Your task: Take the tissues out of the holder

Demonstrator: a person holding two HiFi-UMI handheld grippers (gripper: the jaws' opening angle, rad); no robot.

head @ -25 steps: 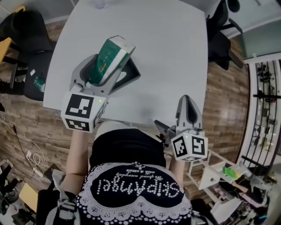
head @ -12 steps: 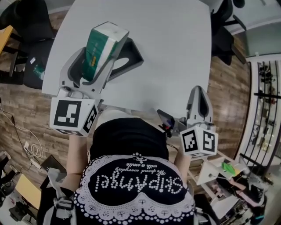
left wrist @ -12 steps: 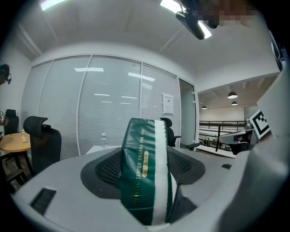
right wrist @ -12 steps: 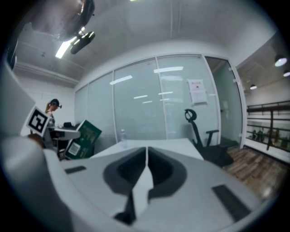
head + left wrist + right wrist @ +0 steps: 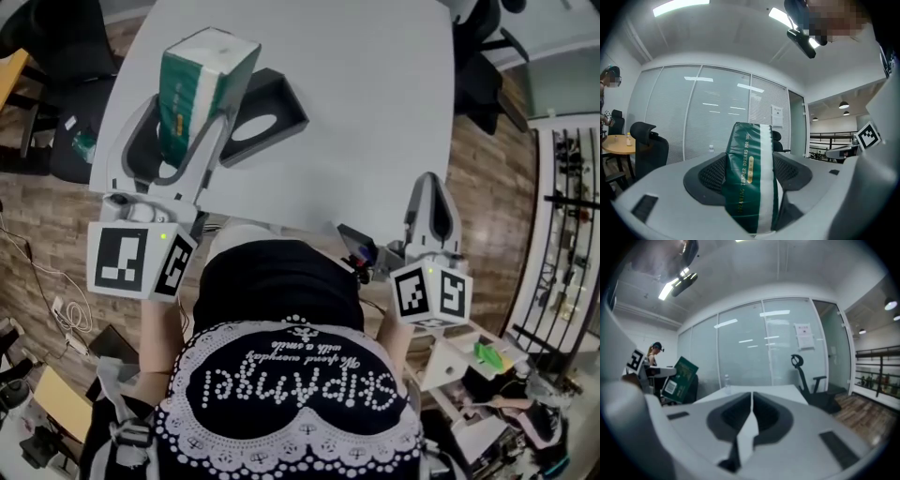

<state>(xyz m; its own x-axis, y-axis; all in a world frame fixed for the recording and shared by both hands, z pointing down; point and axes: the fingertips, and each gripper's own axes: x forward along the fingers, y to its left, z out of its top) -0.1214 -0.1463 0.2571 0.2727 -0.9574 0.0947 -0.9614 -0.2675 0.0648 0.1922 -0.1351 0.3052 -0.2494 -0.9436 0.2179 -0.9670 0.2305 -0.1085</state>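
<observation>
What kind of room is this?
Probably an office or meeting room: a large white table, black swivel office chairs beside it, and tall glass partition walls.

— What sort of place is this?
— An office. Beyond the left tongs [image 5: 751,187] runs a wall of glass partitions [image 5: 717,122] with slatted blinds, under long ceiling lights [image 5: 679,7].
— And the furniture?
— Black swivel chairs: one [image 5: 649,150] left of the left tongs, beside a round wooden table [image 5: 616,143], another [image 5: 821,394] right of the right tongs [image 5: 751,413]. A wide white desk [image 5: 356,112] lies ahead of both tongs, on a wood-plank floor [image 5: 487,178].
— Anything else?
— A paper notice [image 5: 805,335] on the glass, above the right tongs.
</observation>
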